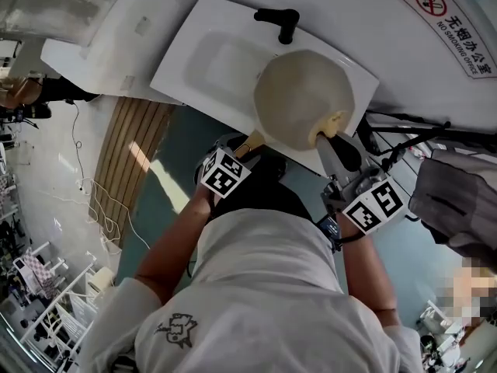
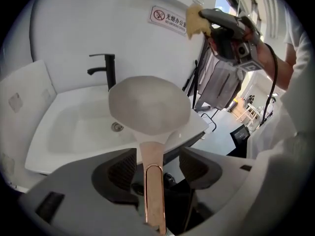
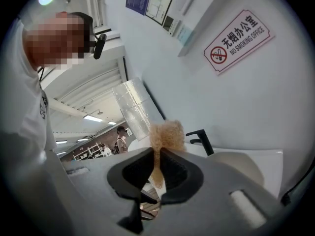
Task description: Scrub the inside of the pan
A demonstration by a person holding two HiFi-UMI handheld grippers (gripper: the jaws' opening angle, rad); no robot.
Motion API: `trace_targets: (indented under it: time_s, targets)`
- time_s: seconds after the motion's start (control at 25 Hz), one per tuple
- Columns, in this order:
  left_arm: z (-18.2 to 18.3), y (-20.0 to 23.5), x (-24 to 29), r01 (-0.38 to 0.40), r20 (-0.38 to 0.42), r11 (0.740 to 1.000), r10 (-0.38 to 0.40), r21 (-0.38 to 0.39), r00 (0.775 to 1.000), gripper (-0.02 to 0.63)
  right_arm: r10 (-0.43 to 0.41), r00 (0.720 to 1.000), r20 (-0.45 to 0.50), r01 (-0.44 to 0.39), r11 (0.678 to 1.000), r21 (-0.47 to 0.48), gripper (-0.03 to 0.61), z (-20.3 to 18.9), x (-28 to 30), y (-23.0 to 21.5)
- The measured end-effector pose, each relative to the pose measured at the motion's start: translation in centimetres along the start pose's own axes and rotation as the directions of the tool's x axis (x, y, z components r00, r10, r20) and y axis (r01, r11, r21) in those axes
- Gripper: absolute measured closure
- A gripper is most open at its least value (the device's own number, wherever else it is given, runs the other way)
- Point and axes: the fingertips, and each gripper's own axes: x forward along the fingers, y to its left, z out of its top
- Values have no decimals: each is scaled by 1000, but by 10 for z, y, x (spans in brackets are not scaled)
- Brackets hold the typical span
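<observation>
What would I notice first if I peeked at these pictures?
A big cream pan resting on the front edge of the white sink. The right gripper has its jaws shut on a fluffy yellow sponge in the air by the pan, and the pan's handle lies between the left gripper's open jaws.

Pan (image 1: 304, 98) covers the right half of the sink (image 1: 182, 53), leaving the basin's left side open to a reach; the black faucet (image 1: 279, 22) and the white wall (image 1: 349, 14) behind it block the far edge.
</observation>
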Motion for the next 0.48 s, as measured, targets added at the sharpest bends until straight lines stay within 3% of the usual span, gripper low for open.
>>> trace_targets:
  time_s: [0.4,0.48]
  targets:
    - [-48,15,48,14,-141,1000,-17,-21,990,338,-14,999,-49,16,999,33,540,-22,22,-20]
    - [-54,17,53,23,-159,999,-26,-23,987,364,-20,999,-51,22,999,37,540,-23,26,-23]
